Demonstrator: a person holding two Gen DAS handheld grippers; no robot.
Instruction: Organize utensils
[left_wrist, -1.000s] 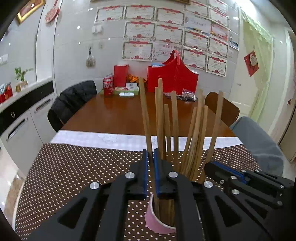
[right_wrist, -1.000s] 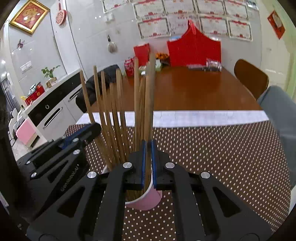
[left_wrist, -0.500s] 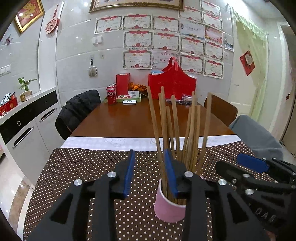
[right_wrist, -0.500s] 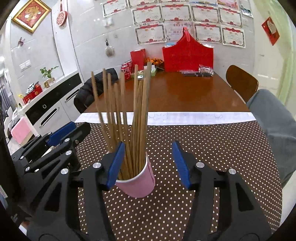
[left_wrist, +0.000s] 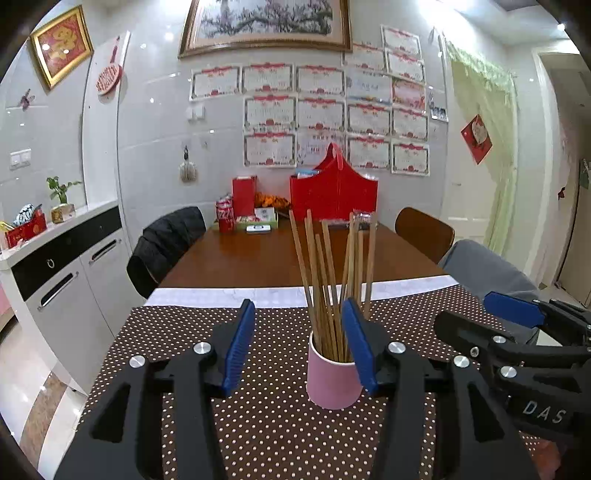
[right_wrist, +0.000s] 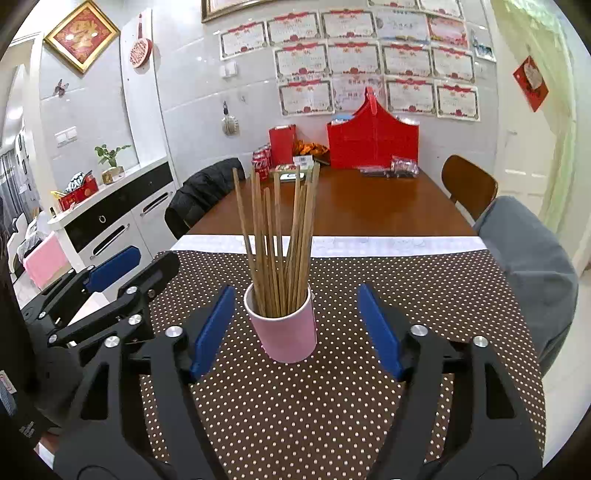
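We had the pink cup (right_wrist: 284, 334) upright on the dotted brown cloth (right_wrist: 332, 406) at the near end of the table (right_wrist: 351, 210), a bundle of wooden chopsticks (right_wrist: 280, 240) standing in it and fanning outward at the tops. Left hand-held gripper (left_wrist: 295, 347): jaws opening, roughly half spread, nothing gripped; in its own view the cup sat beyond its right blue pad, partly hidden by it. Right hand-held gripper (right_wrist: 295, 328): jaws opening, wide, nothing pinched; the cup showed between its pads, nearer the left one, no contact. We saw each gripper at the edge of the other's view, both on the near side of the cup.
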